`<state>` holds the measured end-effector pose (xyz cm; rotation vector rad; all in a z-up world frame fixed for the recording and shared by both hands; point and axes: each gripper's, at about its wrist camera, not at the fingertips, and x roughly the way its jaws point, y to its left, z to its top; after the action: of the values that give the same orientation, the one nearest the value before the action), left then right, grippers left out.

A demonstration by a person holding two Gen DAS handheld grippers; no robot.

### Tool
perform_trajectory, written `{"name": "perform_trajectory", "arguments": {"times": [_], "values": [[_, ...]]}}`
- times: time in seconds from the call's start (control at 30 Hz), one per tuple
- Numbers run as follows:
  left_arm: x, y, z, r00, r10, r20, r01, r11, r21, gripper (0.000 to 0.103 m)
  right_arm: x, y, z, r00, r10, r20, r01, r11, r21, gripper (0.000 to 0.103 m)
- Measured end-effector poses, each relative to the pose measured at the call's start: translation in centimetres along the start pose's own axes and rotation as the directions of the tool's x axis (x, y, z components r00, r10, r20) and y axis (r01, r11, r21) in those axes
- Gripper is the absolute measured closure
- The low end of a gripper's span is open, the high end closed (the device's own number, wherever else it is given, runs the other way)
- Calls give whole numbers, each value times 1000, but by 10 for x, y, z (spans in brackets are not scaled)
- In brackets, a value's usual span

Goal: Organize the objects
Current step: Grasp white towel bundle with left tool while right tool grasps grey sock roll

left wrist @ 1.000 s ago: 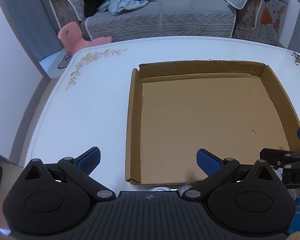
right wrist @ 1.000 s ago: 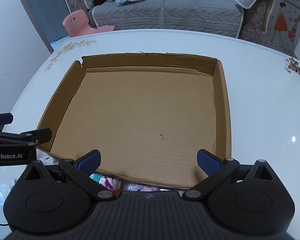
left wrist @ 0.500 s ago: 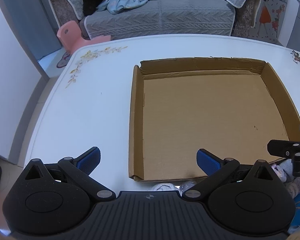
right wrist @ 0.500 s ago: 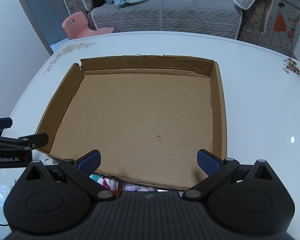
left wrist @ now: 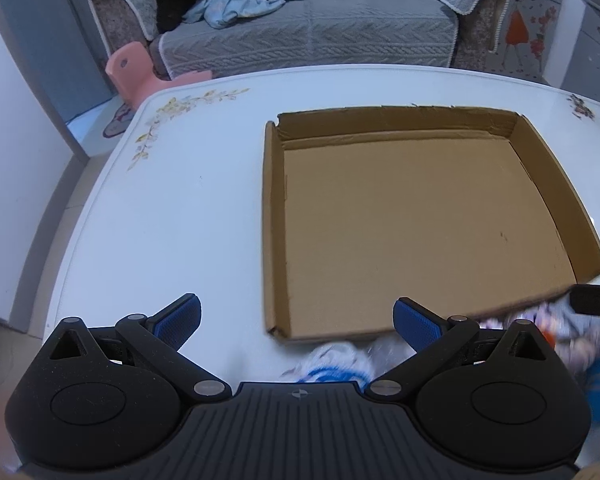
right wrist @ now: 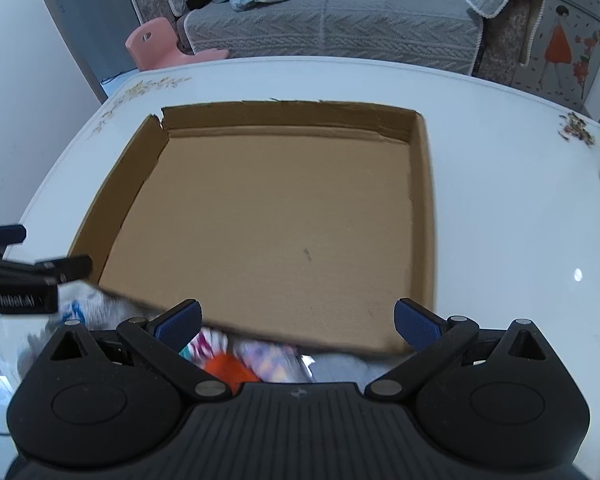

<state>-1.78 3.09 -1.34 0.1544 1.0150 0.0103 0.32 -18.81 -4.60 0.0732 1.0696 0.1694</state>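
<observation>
Shallow brown cardboard box (right wrist: 276,216), 4 low walls, torn far-left corner

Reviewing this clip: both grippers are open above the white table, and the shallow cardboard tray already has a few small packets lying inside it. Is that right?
Not quite. The cardboard tray holds nothing; the right wrist view shows its floor bare. The small packets lie on the white table at the tray's near edge, outside it. Both the left gripper and the right gripper are open, as you said.

The shallow brown cardboard tray (right wrist: 276,220) offers an unobstructed floor bounded by low walls, while blurred multicoloured small items (right wrist: 252,356) crowd the white table (left wrist: 188,216) along its near edge.
</observation>
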Motion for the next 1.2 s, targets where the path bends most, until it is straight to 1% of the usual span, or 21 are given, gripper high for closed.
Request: {"name": "perform_trajectory", "arguments": {"times": [0.13, 0.2, 0.3, 0.43, 0.5, 0.6, 0.73, 0.8, 0.83, 0.87, 0.93, 0.97, 1.07, 1.1, 1.13, 1.17, 1.2], "values": [[8, 13, -23, 1000, -14, -24, 16, 996, 83, 1, -14, -16, -20, 1000, 14, -23, -14, 1000, 21, 1], [14, 18, -34, 999, -17, -49, 22, 995, 99, 1, -12, -24, -26, 999, 13, -45, -11, 999, 34, 1], [28, 25, -41, 995, -41, -91, 49, 995, 84, 1, -6, -32, -33, 997, -5, -81, 8, 999, 33, 1], [44, 27, -38, 990, -80, -120, 87, 995, 51, 1, 2, -35, -40, 994, -7, -112, 10, 1000, 21, 2], [49, 27, -36, 986, -103, -131, 110, 992, 53, 1, 7, -36, -40, 992, -12, -128, 15, 1000, 26, 4], [53, 28, -36, 981, -123, -152, 134, 989, 60, 0, 16, -34, -38, 990, -4, -144, 7, 1000, 22, 4], [59, 30, -34, 974, -152, -166, 164, 984, 63, 1, 30, -31, -34, 985, -21, -170, 26, 999, 30, 5], [62, 29, -34, 971, -160, -180, 174, 982, 67, 2, 37, -33, -33, 982, -28, -185, 37, 998, 45, 7], [63, 28, -34, 967, -170, -188, 185, 980, 67, 4, 40, -34, -32, 980, -35, -194, 45, 998, 51, 8], [65, 28, -34, 963, -182, -198, 198, 978, 63, 5, 42, -35, -32, 979, -37, -199, 50, 997, 58, 11], [68, 28, -36, 954, -205, -219, 221, 974, 50, 10, 45, -38, -32, 978, -28, -205, 46, 995, 84, 16], [68, 29, -37, 953, -212, -217, 227, 973, 48, 10, 46, -40, -31, 978, -16, -206, 36, 995, 95, 23], [67, 30, -36, 953, -212, -215, 230, 971, 61, 12, 46, -42, -31, 979, 3, -205, 21, 993, 112, 29], [66, 30, -36, 953, -217, -212, 235, 970, 67, 16, 45, -42, -31, 979, 3, -203, 19, 994, 110, 33], [64, 30, -36, 953, -223, -207, 242, 968, 72, 21, 45, -42, -30, 980, 5, -201, 18, 994, 109, 37], [62, 30, -36, 952, -230, -202, 249, 966, 75, 24, 44, -43, -30, 980, 5, -197, 17, 994, 111, 43], [61, 32, -35, 951, -236, -197, 255, 964, 72, 31, 43, -43, -29, 981, 13, -193, 9, 993, 117, 44]]}}
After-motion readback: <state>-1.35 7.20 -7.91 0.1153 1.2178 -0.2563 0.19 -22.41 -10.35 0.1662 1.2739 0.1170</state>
